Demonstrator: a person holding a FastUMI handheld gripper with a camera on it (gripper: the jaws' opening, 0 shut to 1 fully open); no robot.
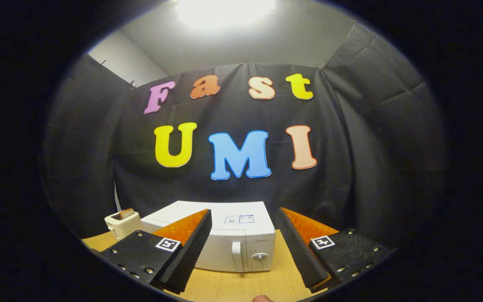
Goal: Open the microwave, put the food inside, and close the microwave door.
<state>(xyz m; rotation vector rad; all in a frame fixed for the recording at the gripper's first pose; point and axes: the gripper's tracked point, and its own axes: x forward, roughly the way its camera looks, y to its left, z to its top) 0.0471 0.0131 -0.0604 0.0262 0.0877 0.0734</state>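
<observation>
Toaster (122,224): pale, standing on the wooden table (241,283) just left of the microwave, a slice of bread poking up from its slot.
Left finger: reaches forward in front of the microwave's left half and hides part of the door.
Microwave (224,239): white, on the table, straight ahead and beyond the fingers; the landmark for everything here. Its door is closed, with a vertical handle (236,255) near the door's right edge.
Control panel: right of the handle on the microwave's front, with a round dial (260,256). Stickers sit on the microwave's top, near its front right corner.
Gripper (241,251): fingers spread wide apart, nothing between them but the view of the microwave front; neither finger touches the microwave.
Right finger: stands off the microwave's right side, over the table.
Small rounded thing (262,298): on the near side of the microwave, below the fingers; too cut off to identify.
Food: apart from the bread in the toaster, I cannot tell where it is.
</observation>
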